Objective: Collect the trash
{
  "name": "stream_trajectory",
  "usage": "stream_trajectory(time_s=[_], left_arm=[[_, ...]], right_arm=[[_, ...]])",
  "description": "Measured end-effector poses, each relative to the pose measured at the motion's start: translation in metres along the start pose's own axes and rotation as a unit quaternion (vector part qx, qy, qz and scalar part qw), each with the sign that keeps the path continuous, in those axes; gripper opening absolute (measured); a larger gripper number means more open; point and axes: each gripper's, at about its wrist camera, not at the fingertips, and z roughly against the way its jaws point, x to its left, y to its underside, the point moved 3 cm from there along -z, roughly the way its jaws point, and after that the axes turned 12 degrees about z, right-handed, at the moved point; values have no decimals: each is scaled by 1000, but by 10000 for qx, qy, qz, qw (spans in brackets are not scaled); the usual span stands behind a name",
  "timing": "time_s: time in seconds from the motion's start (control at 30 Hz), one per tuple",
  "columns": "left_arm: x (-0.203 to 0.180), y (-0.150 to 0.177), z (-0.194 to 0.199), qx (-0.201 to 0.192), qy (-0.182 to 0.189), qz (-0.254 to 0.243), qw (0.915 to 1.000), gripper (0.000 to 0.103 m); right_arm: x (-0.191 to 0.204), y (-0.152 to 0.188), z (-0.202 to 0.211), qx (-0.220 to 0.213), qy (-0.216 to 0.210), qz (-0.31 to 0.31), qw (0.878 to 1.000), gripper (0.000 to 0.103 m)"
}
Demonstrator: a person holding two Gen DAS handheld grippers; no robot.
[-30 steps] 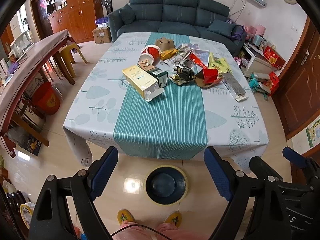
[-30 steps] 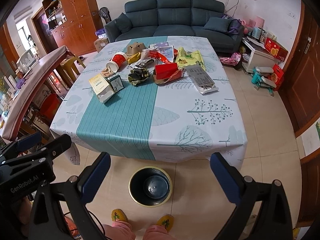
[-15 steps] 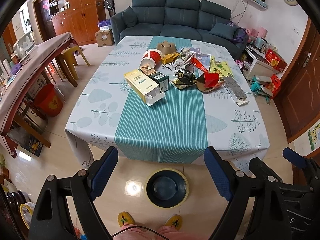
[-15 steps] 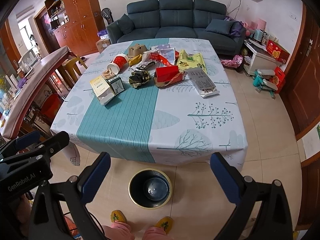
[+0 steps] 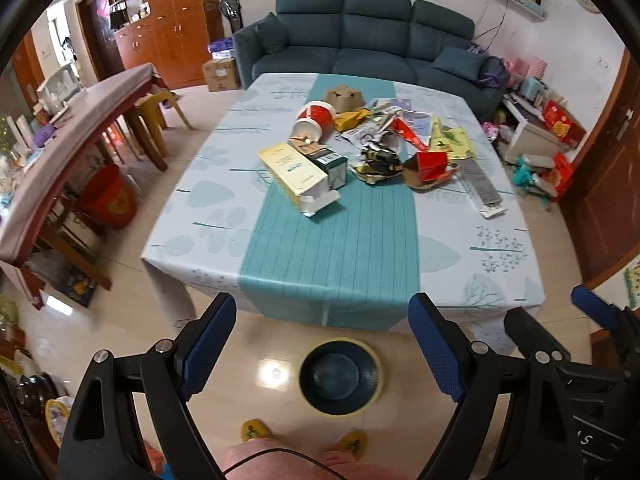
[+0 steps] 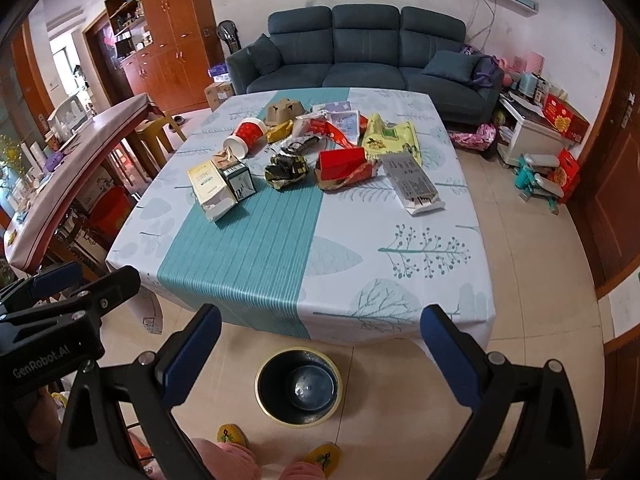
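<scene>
Trash lies in a heap on the far half of the table (image 5: 332, 264): a cream carton (image 5: 294, 172) (image 6: 208, 184), a dark green box (image 5: 330, 164) (image 6: 239, 182), a red paper cup (image 5: 314, 118) (image 6: 248, 136), a crumpled wrapper (image 6: 286, 168), a red box (image 6: 342, 160), a yellow bag (image 6: 394, 138) and a grey flat pack (image 6: 414, 184). A dark round bin (image 5: 340, 376) (image 6: 299, 386) stands on the floor before the table. My left gripper (image 5: 324, 344) and right gripper (image 6: 320, 360) are both open and empty, held above the bin, short of the table's near edge.
A long wooden side table (image 5: 64, 140) with stools and a red bucket (image 5: 108, 200) stands to the left. A blue sofa (image 6: 360, 52) is behind the table. Boxes and toys (image 6: 548, 152) clutter the floor at right. My slippered feet (image 6: 276, 444) show below.
Both views have tilted up and drawn a little nearer the table; the bin sits lower in frame. Both grippers stay open and empty.
</scene>
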Motion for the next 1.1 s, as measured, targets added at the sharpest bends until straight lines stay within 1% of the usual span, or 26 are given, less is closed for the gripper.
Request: stream_trajectory(time_s=[0.07,0.17,0.33,0.4,0.43,0.47,0.53,0.6,0.63,0.7,0.73,0.8,0.97,1.03,1.1], left_arm=[[1,-4,0,-21,-249,-90,9996,87],[6,-13,0,-46,-359,-105,9993,87],[15,-42,-6,-76,-349,-28,9994,87],[19,-58,-11,-77,-303,9,9995,86],[21,-64,-14,-87,-285,14,9996,84],[23,-73,-19,-112,-277,13,9996,84],[27,-87,-27,-127,-266,16,9996,83],[31,-98,-38,-129,-266,61,9995,82],[33,-105,-45,-99,-243,80,9996,79],[40,-118,-62,60,-226,127,9996,76],[43,-123,-71,160,-207,176,9995,76],[53,-135,-88,316,-153,325,9989,76],[72,-155,-131,681,-116,506,9963,76],[78,-160,-145,830,-77,580,9948,76],[83,-164,-159,998,10,651,9929,76]], right_arm=[[2,-5,0,-62,-25,101,9999,100],[6,-15,-1,-122,-148,209,9996,100],[15,-40,-8,-218,-287,445,9984,100],[20,-54,-15,-180,-355,505,9979,100],[22,-61,-19,-160,-400,501,9978,97],[23,-67,-23,-136,-469,501,9975,90],[28,-83,-36,-42,-608,543,9967,82],[33,-100,-49,33,-723,548,9959,80],[35,-107,-55,37,-753,538,9957,79],[39,-122,-66,57,-751,577,9955,76],[41,-130,-73,99,-755,616,9952,73],[47,-147,-93,230,-905,642,9936,68],[61,-176,-148,698,-1140,803,9878,66],[67,-182,-168,876,-1246,829,9848,63],[72,-188,-191,1069,-1307,887,9816,62]])
